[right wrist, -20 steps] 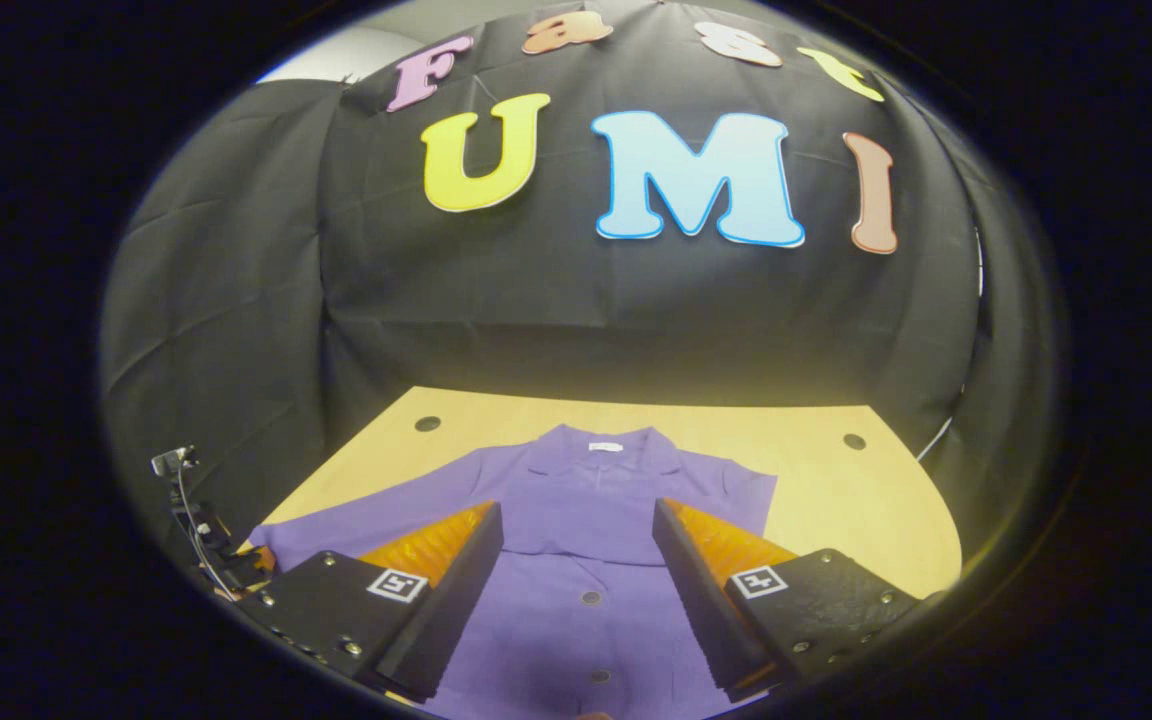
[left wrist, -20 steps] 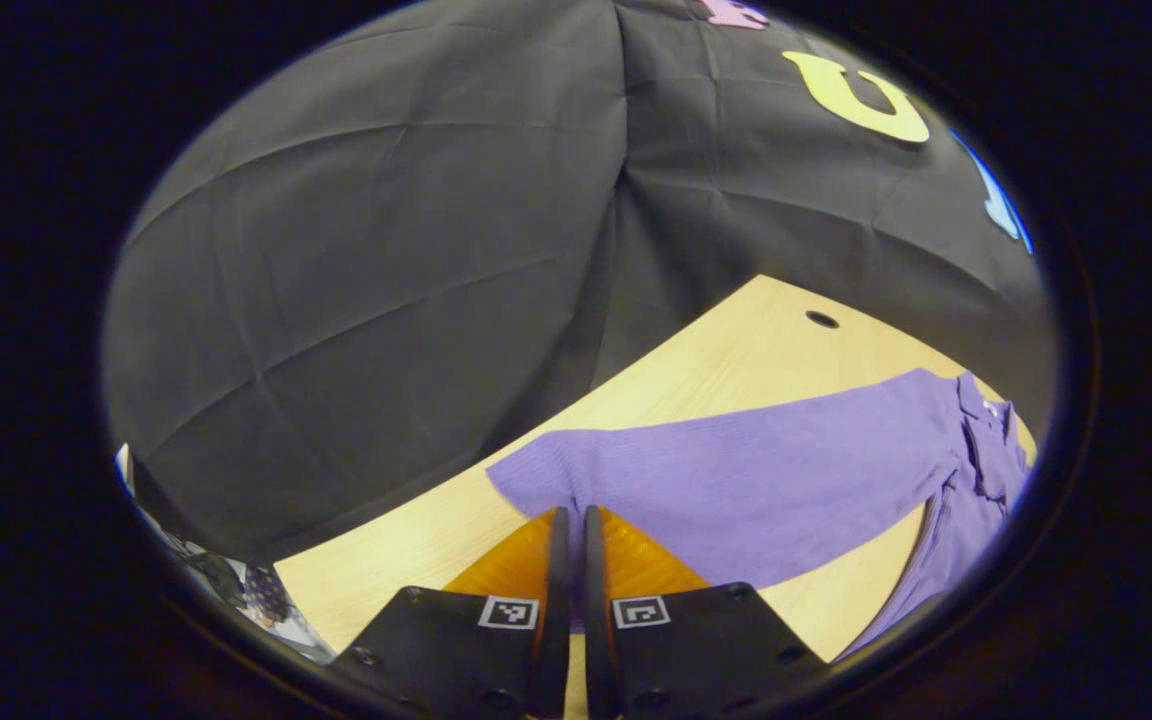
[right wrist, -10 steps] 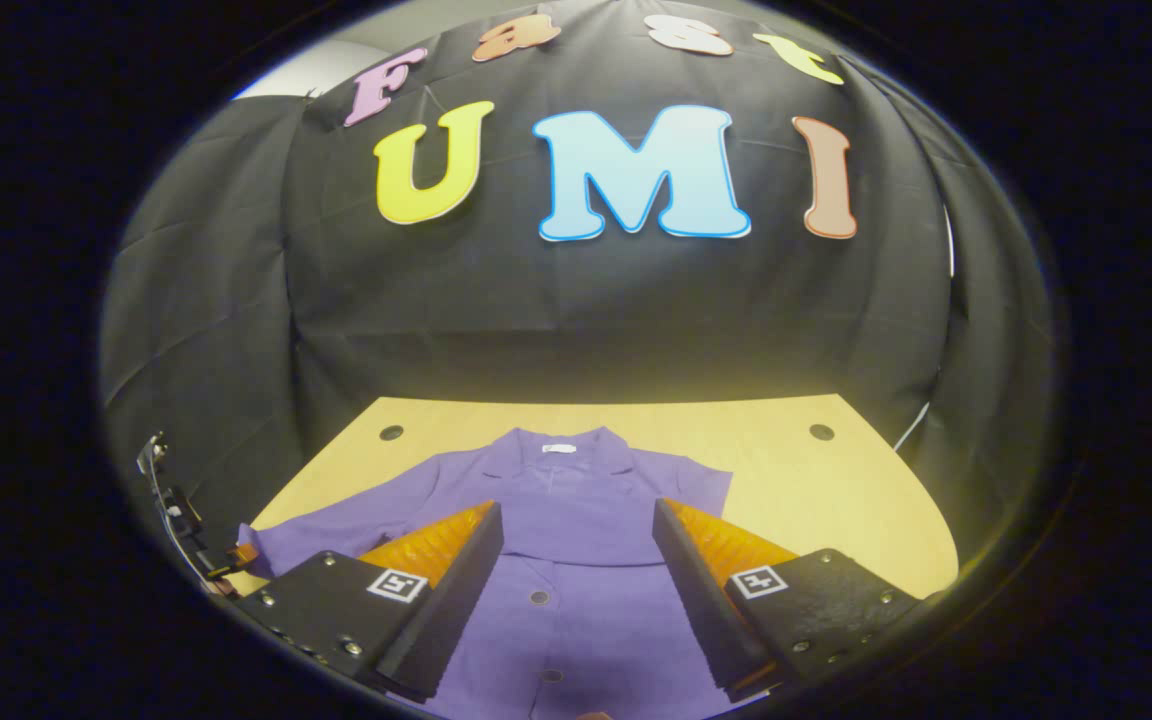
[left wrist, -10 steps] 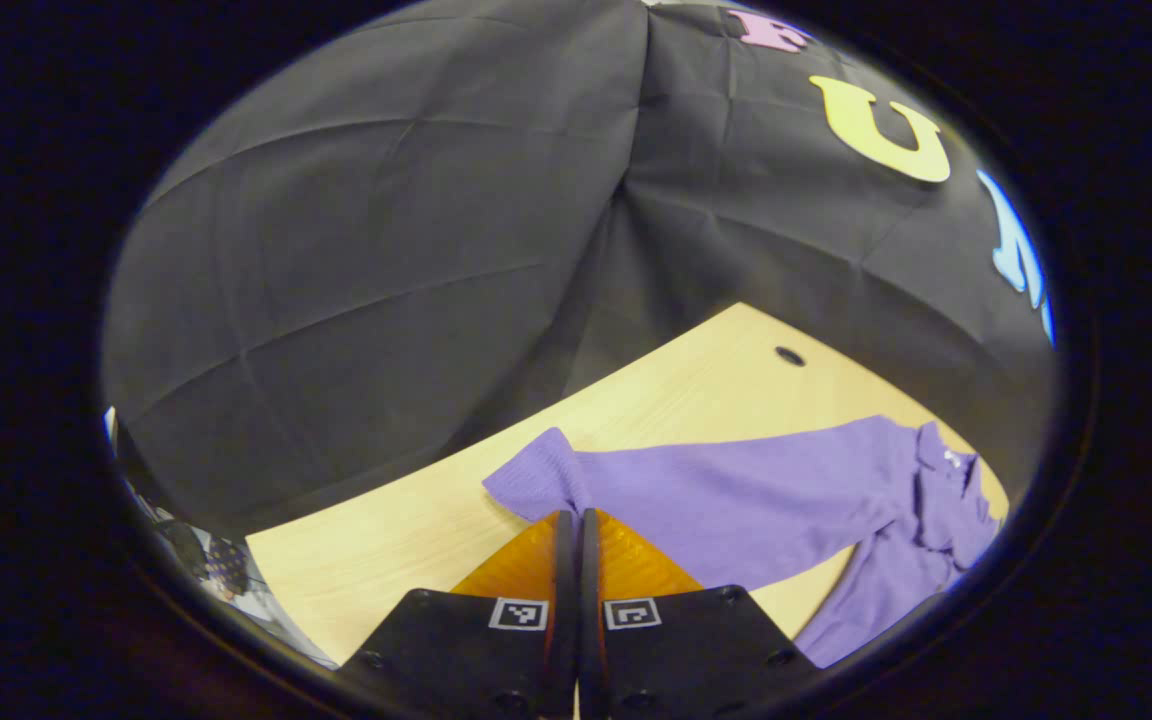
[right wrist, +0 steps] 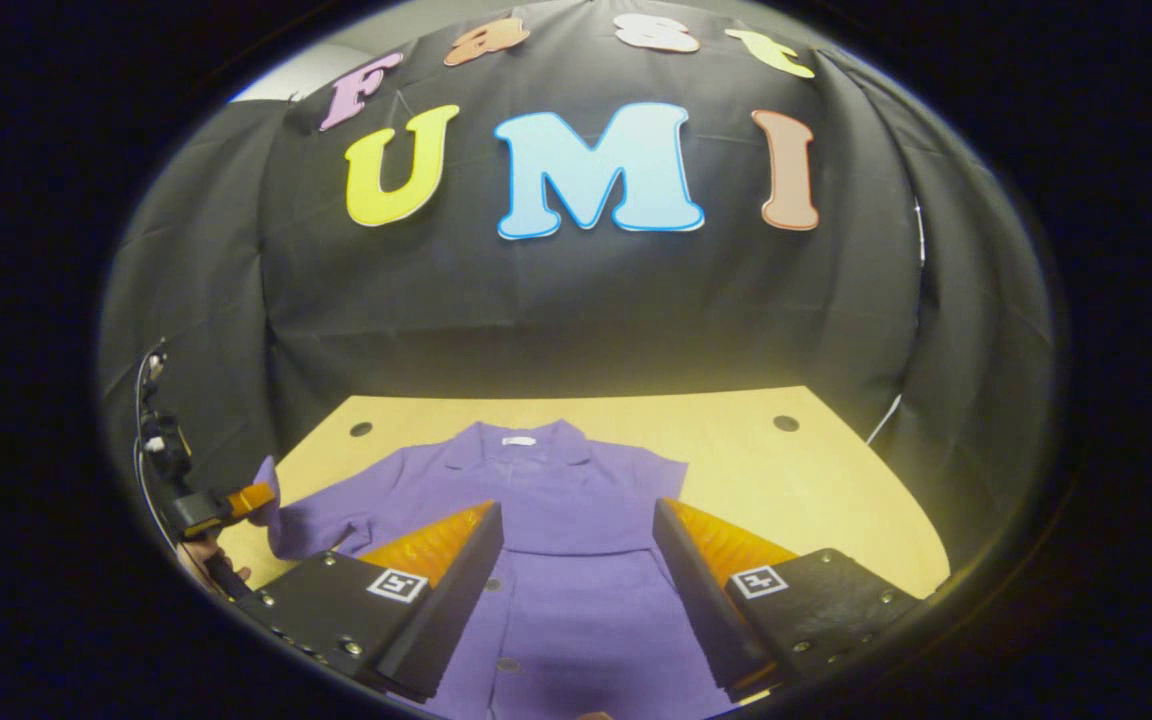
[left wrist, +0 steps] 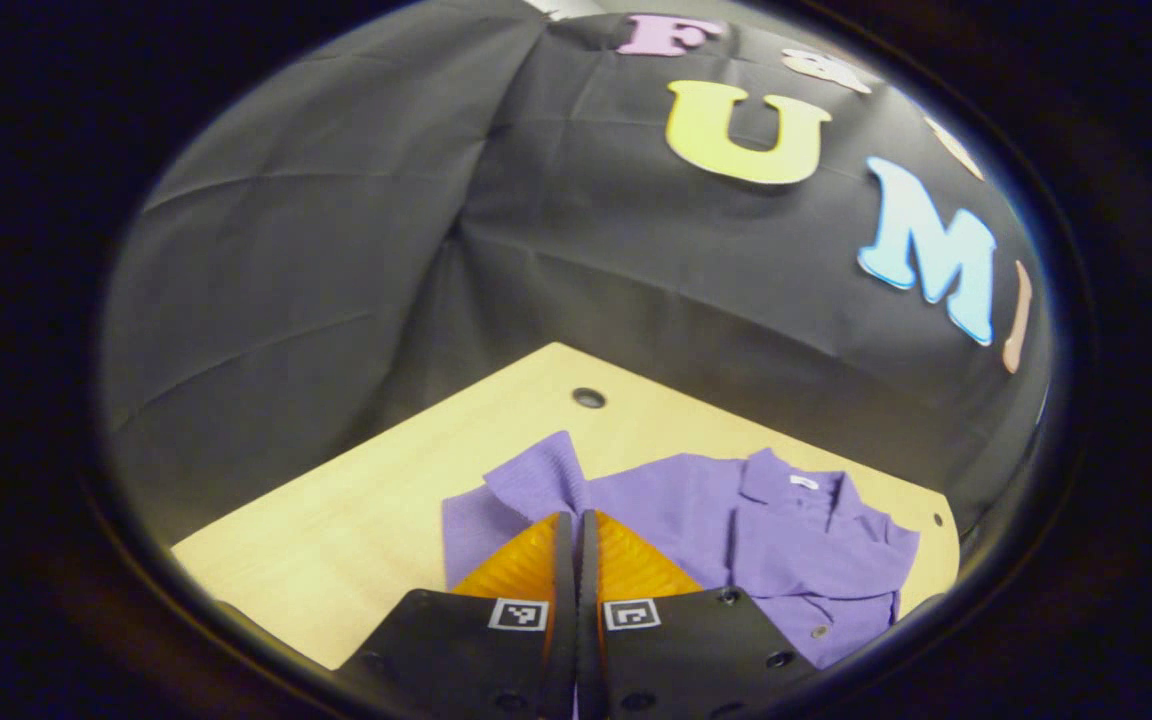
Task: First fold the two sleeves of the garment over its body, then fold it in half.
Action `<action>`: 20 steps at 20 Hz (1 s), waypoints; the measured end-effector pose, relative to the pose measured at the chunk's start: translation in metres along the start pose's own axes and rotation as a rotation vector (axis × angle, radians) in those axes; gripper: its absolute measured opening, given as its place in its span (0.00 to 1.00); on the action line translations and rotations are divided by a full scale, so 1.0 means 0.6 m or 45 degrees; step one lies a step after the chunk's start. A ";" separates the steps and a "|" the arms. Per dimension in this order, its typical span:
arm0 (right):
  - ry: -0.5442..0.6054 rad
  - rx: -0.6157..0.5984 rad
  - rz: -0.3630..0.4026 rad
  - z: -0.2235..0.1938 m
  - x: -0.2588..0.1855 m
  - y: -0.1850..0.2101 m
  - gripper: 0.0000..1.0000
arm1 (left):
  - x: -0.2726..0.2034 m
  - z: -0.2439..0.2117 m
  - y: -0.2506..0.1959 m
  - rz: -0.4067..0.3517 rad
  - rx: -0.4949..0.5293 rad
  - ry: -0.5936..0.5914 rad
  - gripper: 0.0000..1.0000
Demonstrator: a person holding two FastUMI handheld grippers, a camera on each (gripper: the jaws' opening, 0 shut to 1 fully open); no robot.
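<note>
A purple buttoned garment [right wrist: 556, 500] lies face up on the wooden table [right wrist: 816, 480], collar [right wrist: 516, 440] toward the wall. My left gripper [left wrist: 573, 525] is shut on the cuff of one sleeve [left wrist: 536, 475], lifted and doubled back beside the garment's body [left wrist: 696, 510]. In the right gripper view, that gripper [right wrist: 236, 500] holds the cuff [right wrist: 266, 485] at the far left, with a hand [right wrist: 201, 560] under it. My right gripper [right wrist: 576, 525] hovers open over the chest. A band of cloth lies across the chest, its lower edge between the fingers [right wrist: 456, 545].
Black cloth walls close the booth behind and on both sides. The table has small round holes near its far corners [right wrist: 786, 423] [right wrist: 361, 429] [left wrist: 588, 397]. Bare wood lies right of the garment [right wrist: 836, 520] and left of the held sleeve [left wrist: 336, 540].
My left gripper has swung the sleeve cuff up and inward toward the garment's body; the stretched-out sleeve now doubles back. The right gripper stays open, drifting slightly over the chest.
</note>
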State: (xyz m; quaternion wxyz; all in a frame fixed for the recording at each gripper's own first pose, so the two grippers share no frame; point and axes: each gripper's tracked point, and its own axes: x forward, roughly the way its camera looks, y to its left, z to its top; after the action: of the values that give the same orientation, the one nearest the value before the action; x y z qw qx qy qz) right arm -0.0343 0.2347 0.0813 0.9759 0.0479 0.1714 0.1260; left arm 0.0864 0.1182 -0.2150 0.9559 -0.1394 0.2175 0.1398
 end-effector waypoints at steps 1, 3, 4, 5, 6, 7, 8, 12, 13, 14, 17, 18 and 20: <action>0.001 0.004 -0.019 -0.002 -0.005 -0.012 0.94 | 0.000 0.000 -0.033 -0.040 0.023 -0.001 0.06; 0.007 0.026 -0.059 -0.011 -0.012 -0.040 0.95 | 0.002 -0.004 -0.095 -0.120 0.067 0.001 0.06; 0.013 0.041 -0.075 -0.017 -0.013 -0.053 0.94 | 0.004 -0.007 -0.126 -0.157 0.088 0.004 0.06; 0.022 0.057 -0.090 -0.022 -0.016 -0.064 0.94 | 0.007 -0.011 -0.157 -0.195 0.100 0.012 0.06; 0.032 0.073 -0.102 -0.030 -0.018 -0.075 0.94 | 0.008 -0.016 -0.190 -0.236 0.106 0.021 0.06; 0.042 0.087 -0.110 -0.037 -0.019 -0.083 0.94 | 0.011 -0.024 -0.213 -0.272 0.109 0.032 0.06; 0.052 0.100 -0.118 -0.044 -0.021 -0.092 0.94 | 0.009 -0.030 -0.242 -0.308 0.115 0.038 0.06; 0.047 0.126 -0.154 -0.054 -0.039 -0.130 0.94 | 0.005 -0.041 -0.361 -0.422 0.190 0.017 0.06; 0.045 0.125 -0.167 -0.055 -0.044 -0.139 0.95 | 0.005 -0.049 -0.392 -0.455 0.201 0.017 0.06; 0.049 0.125 -0.179 -0.057 -0.049 -0.152 0.94 | 0.005 -0.057 -0.420 -0.481 0.215 0.020 0.06; 0.060 0.130 -0.206 -0.063 -0.057 -0.189 0.94 | 0.002 -0.092 -0.498 -0.568 0.264 0.036 0.06; 0.067 0.131 -0.212 -0.067 -0.058 -0.198 0.94 | 0.000 -0.107 -0.522 -0.592 0.279 0.047 0.06; 0.081 0.135 -0.214 -0.077 -0.060 -0.215 0.94 | 0.000 -0.139 -0.562 -0.626 0.312 0.066 0.05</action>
State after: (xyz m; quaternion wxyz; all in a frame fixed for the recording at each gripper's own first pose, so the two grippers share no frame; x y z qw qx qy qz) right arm -0.0531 0.1033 0.0322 0.9732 0.0809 0.2122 0.0360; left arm 0.1654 -0.2199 -0.2182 0.9649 -0.0748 0.2169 -0.1276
